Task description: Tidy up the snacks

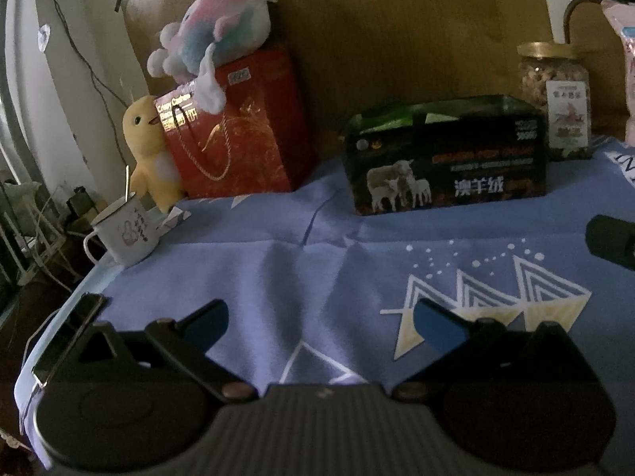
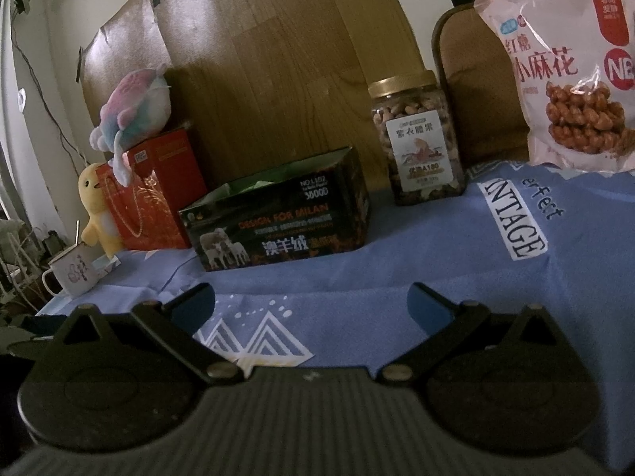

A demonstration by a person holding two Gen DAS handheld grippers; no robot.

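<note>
A clear jar of nuts (image 2: 418, 142) with a gold lid stands at the back of the table; it also shows in the left wrist view (image 1: 555, 99). A pink snack bag (image 2: 571, 67) leans at the far right, its edge showing in the left wrist view (image 1: 625, 67). A dark open box with sheep pictures (image 2: 278, 222) sits left of the jar, and it also shows in the left wrist view (image 1: 444, 162). My left gripper (image 1: 319, 327) is open and empty above the blue cloth. My right gripper (image 2: 311, 305) is open and empty, well short of the box.
A red gift bag (image 1: 242, 127) with a pastel plush (image 1: 214, 27) on top, a yellow duck plush (image 1: 149, 146) and a white mug (image 1: 127, 234) stand at the back left. The table's left edge (image 1: 51, 325) drops off. A wooden board (image 2: 278, 67) backs the table.
</note>
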